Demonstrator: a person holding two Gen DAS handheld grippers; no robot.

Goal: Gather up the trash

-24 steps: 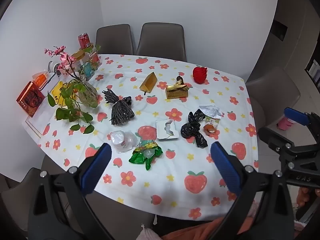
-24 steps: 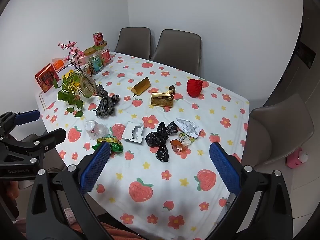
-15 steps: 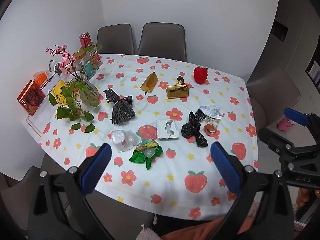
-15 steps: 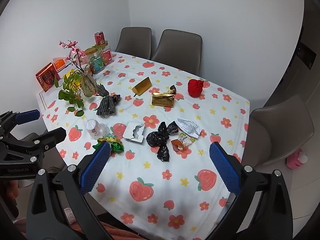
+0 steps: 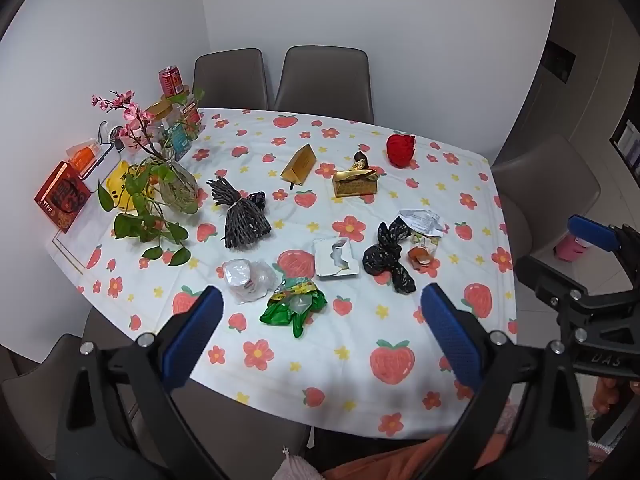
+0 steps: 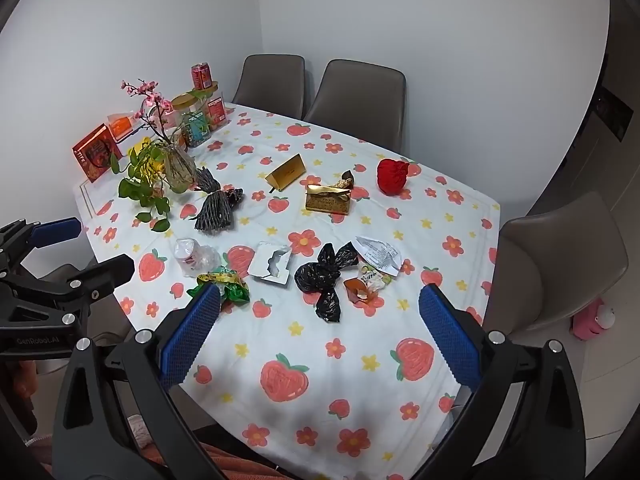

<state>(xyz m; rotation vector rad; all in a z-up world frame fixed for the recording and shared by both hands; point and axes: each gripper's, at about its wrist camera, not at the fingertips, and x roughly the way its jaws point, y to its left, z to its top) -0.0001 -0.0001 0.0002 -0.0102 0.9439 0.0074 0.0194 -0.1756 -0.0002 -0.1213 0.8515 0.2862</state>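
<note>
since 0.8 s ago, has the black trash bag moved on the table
No. The black trash bag lies in the same spot beside the torn white box on the tablecloth; only the camera shifted slightly.

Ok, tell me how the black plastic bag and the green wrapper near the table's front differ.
The black plastic bag is opaque, plain and knotted into a bow-like bundle; the green wrapper is glossy, printed with yellow, and torn open flat. The bag lies toward the right gripper, the wrapper toward the left gripper. Both are crumpled and lie loose on the tablecloth.
</note>
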